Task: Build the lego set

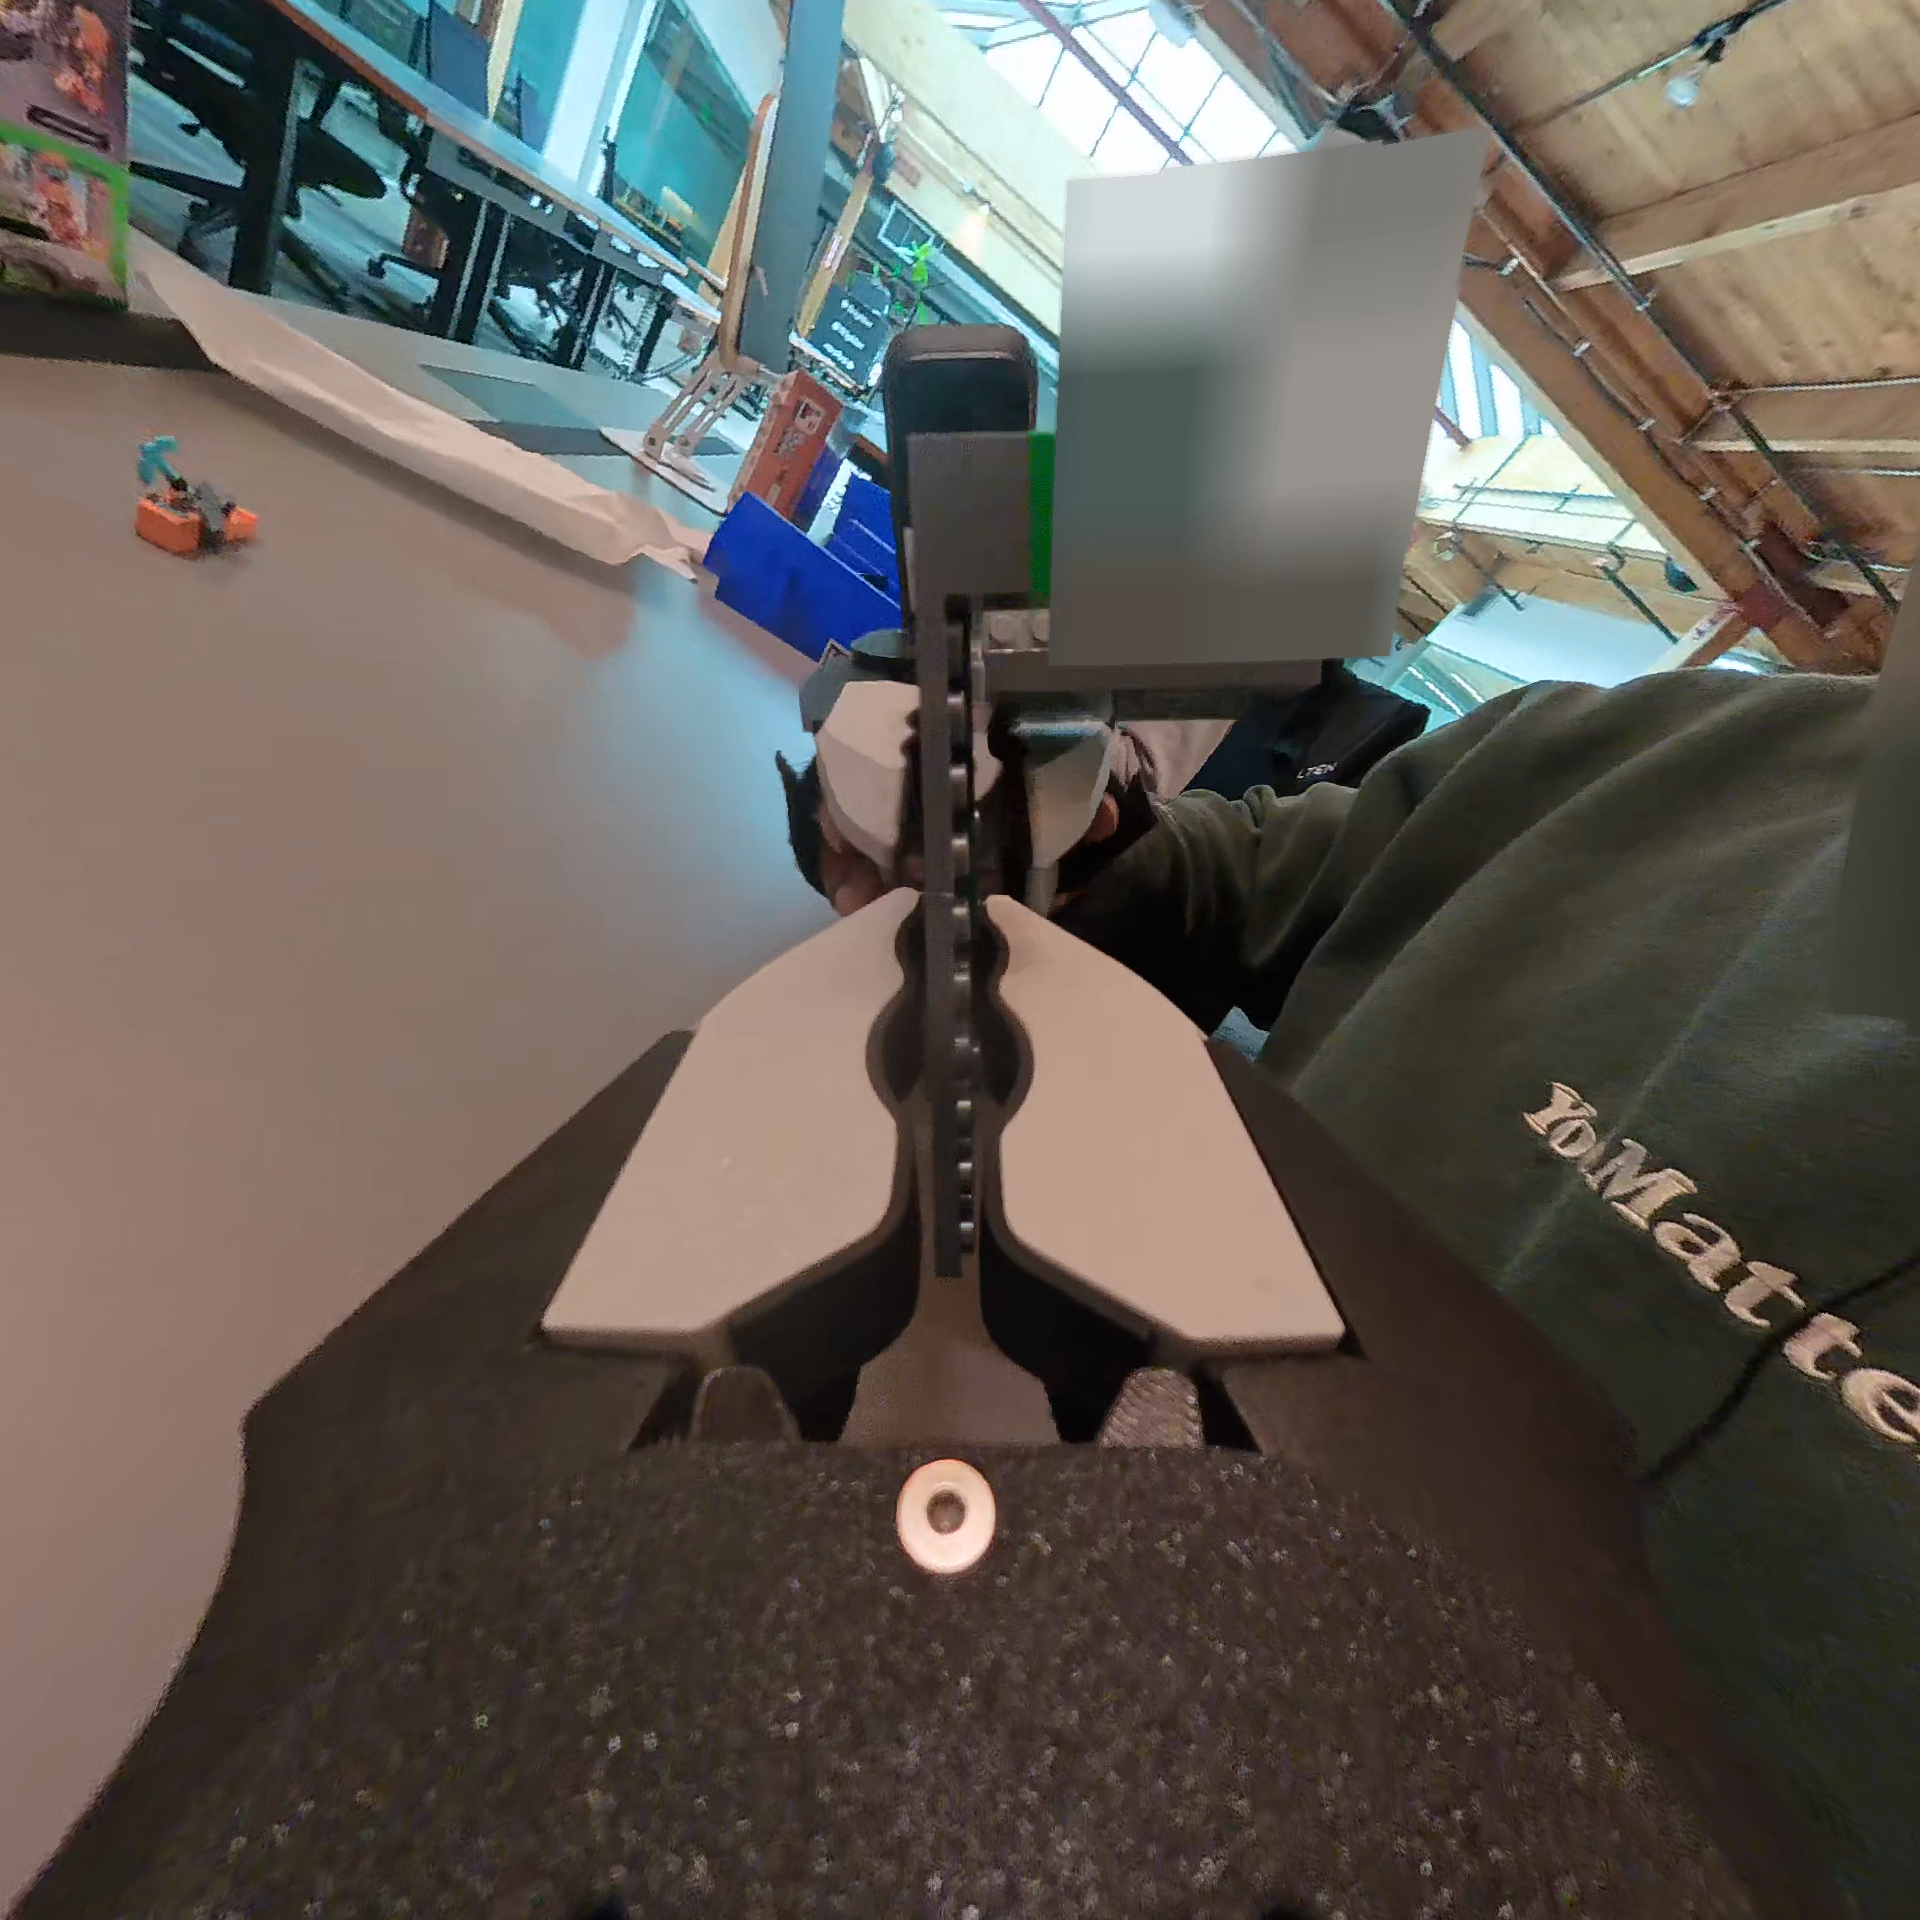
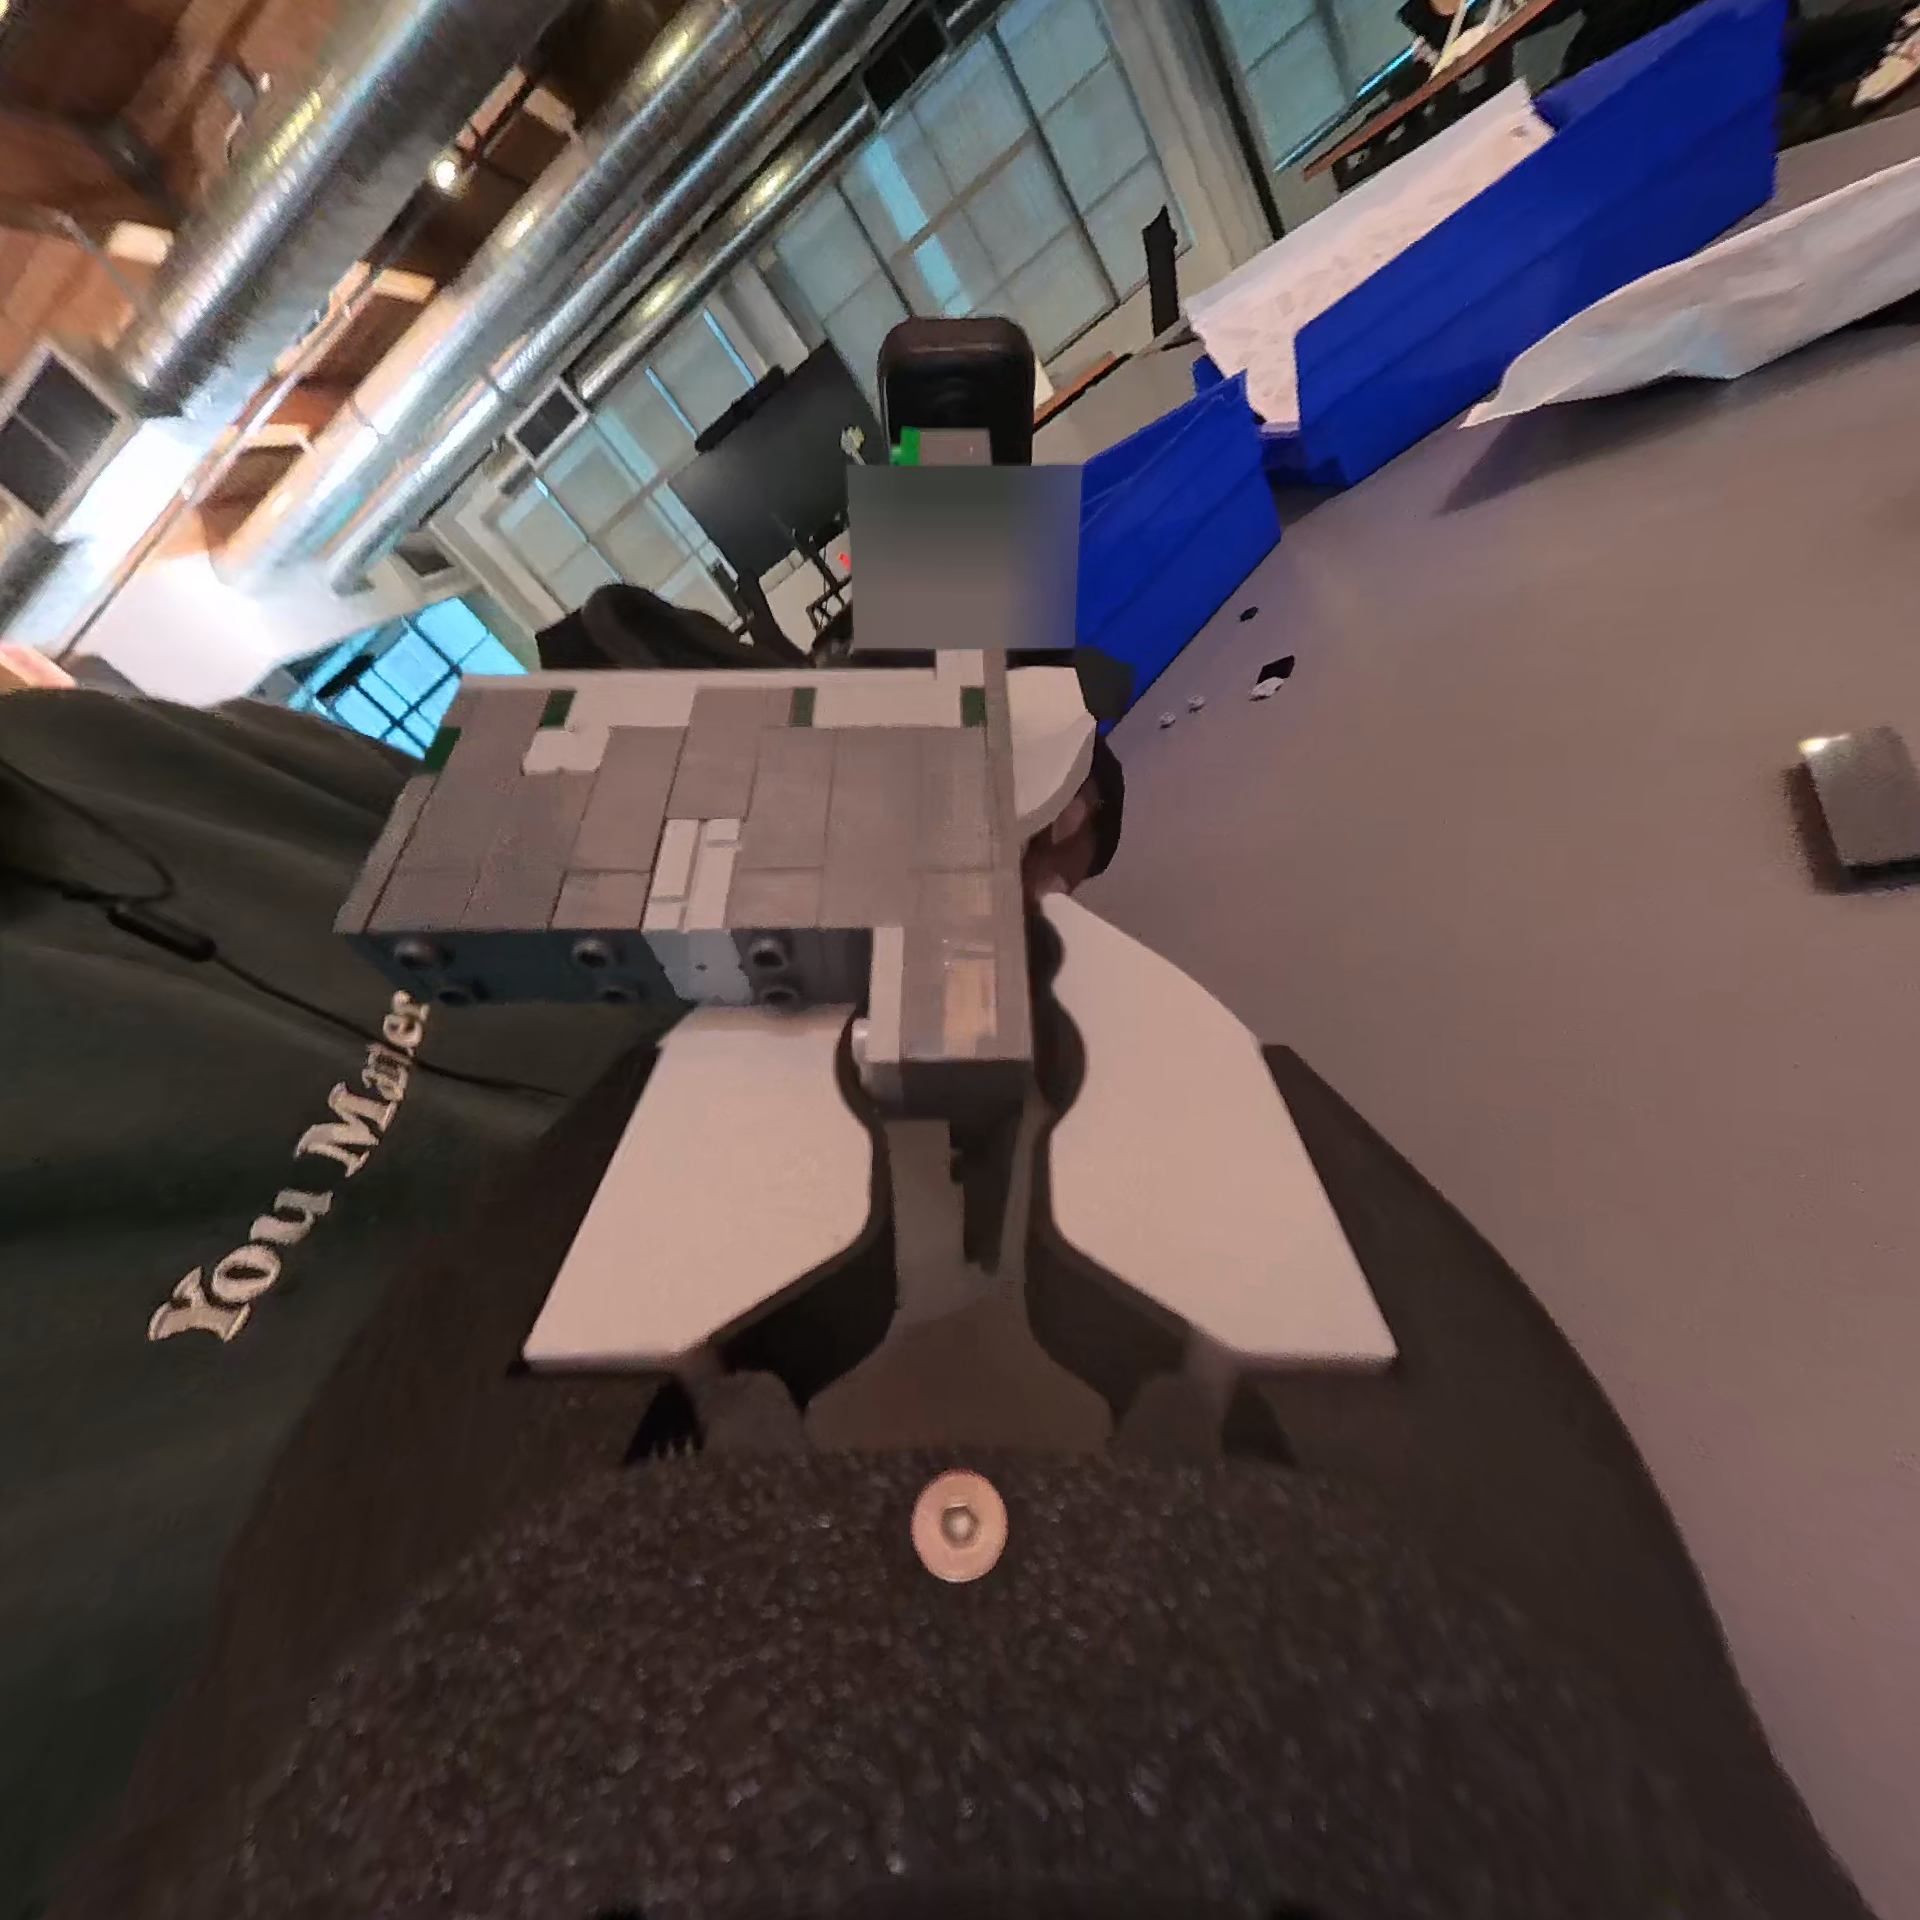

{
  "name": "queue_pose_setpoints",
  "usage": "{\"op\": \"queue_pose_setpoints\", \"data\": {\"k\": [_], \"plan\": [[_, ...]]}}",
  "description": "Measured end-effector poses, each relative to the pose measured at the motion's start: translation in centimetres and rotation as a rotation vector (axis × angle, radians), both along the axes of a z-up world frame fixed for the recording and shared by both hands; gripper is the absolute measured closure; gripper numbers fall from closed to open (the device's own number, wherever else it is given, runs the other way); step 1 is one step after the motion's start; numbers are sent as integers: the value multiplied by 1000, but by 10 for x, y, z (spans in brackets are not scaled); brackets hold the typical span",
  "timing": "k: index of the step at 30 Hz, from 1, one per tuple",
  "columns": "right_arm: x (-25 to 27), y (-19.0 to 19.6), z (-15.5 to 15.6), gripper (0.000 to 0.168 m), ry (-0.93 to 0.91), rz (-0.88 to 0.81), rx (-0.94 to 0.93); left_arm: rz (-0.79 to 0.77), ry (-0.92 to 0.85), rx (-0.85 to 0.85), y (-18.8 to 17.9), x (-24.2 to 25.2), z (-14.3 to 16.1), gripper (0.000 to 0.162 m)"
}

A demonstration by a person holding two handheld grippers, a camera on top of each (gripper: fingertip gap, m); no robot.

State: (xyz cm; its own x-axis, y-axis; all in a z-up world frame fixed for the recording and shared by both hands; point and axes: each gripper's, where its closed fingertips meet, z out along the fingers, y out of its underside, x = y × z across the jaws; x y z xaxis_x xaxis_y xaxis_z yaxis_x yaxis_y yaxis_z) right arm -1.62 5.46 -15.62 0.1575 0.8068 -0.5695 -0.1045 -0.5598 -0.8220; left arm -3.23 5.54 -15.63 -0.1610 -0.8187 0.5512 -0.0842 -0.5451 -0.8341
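A grey lego assembly (image 2: 727, 831) of flat tiles with white and green bits is held in the air between both grippers. In the left wrist view I see its studded plate (image 1: 948, 1039) edge-on, and my left gripper (image 1: 951, 914) is shut on it. My right gripper (image 2: 956, 997) is shut on the assembly's near right corner. Each gripper shows from the far side in the other's view: the right gripper (image 1: 956, 790) and a white finger of the left gripper (image 2: 1049, 769). A small orange and teal lego build (image 1: 192, 514) sits on the grey table (image 1: 416, 779).
A loose grey tile (image 2: 1860, 810) lies on the table to the right. Blue bins (image 2: 1455, 291) and crumpled white paper (image 2: 1714, 301) stand at the table's far side. A lego box (image 1: 62, 145) is at the far left. The person's green sweatshirt (image 1: 1558, 1039) is close by. The grippers are tip to tip, or close to it.
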Motion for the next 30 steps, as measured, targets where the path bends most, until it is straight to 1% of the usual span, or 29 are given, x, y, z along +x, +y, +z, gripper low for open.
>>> {"op": "queue_pose_setpoints", "data": {"k": [1,3,6,7,10,12,14,16,19,22,27,30], "plan": [[1,-3,-1,136,-14,19,17,-12,-12,1,-1,-2,2,156],[4,-12,-5,127,-68,77,65,-25,-36,5,-3,-5,7,156],[26,-27,-5,122,-114,211,76,-38,-17,33,-5,-8,7,156],[38,-26,1,122,-115,233,64,-41,-9,48,-6,-8,6,156],[64,-7,29,123,-177,202,83,-65,21,98,-10,-5,3,156],[58,-2,44,122,-279,216,109,-80,50,143,-14,-1,0,156],[40,-3,53,122,-354,259,87,-81,74,181,-17,3,-2,156],[22,-4,47,123,-455,301,43,-74,99,220,-18,5,-4,156],[11,-2,21,130,-656,320,-6,-46,132,261,-17,4,-6,156],[5,-4,7,142,-728,340,-69,-20,161,284,-13,3,-6,156],[4,-6,-8,157,-841,360,-109,4,208,291,-9,3,-11,156],[6,-9,-15,158,-902,380,-100,-2,226,303,-10,3,-14,156]]}}
